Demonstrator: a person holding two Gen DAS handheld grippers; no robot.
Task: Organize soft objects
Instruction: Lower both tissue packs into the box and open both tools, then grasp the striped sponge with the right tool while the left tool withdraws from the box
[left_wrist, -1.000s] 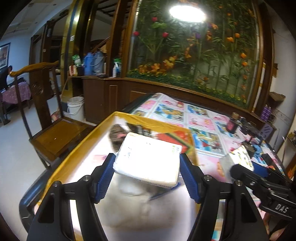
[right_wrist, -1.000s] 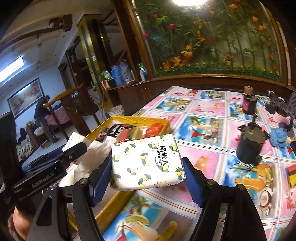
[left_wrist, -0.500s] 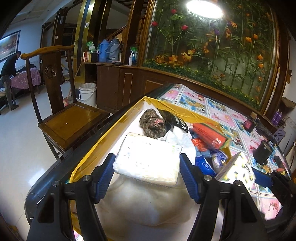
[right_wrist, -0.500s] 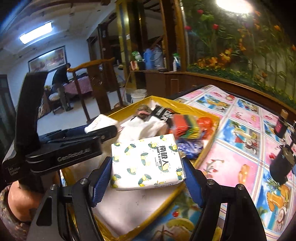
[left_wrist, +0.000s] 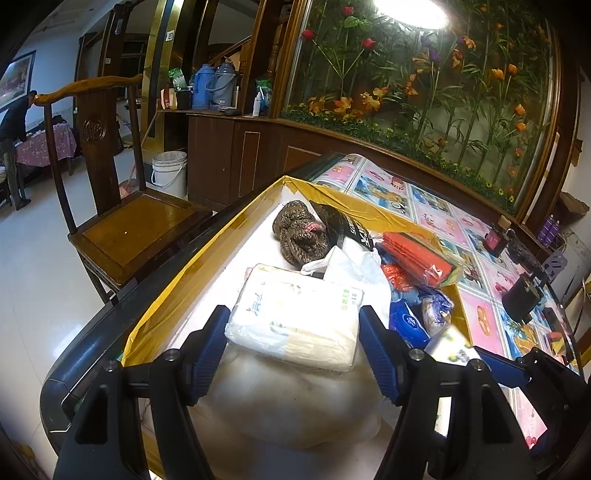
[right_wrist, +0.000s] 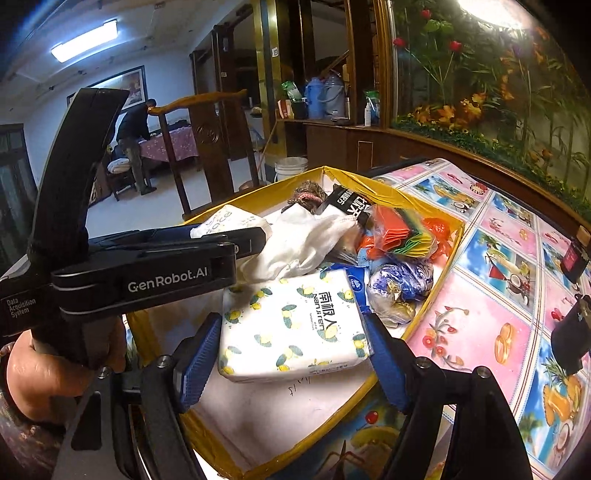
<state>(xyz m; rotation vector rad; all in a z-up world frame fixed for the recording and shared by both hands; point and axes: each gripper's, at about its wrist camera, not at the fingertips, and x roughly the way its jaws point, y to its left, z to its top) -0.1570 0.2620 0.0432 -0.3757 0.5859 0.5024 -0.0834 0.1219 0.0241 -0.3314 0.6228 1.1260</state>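
Plastic-wrapped tissue pack (right_wrist: 291, 325) between ribbed blue pads (right_wrist: 199, 354).

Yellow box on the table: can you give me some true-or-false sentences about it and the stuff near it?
The yellow box is empty. False: it holds a brown knitted item, an orange packet and more.
One tissue pack has lemons printed on it. True.
The brown knitted item lies on the wooden chair. False: it lies at the box's far end.
A white bucket stands on the floor near the chair. True.
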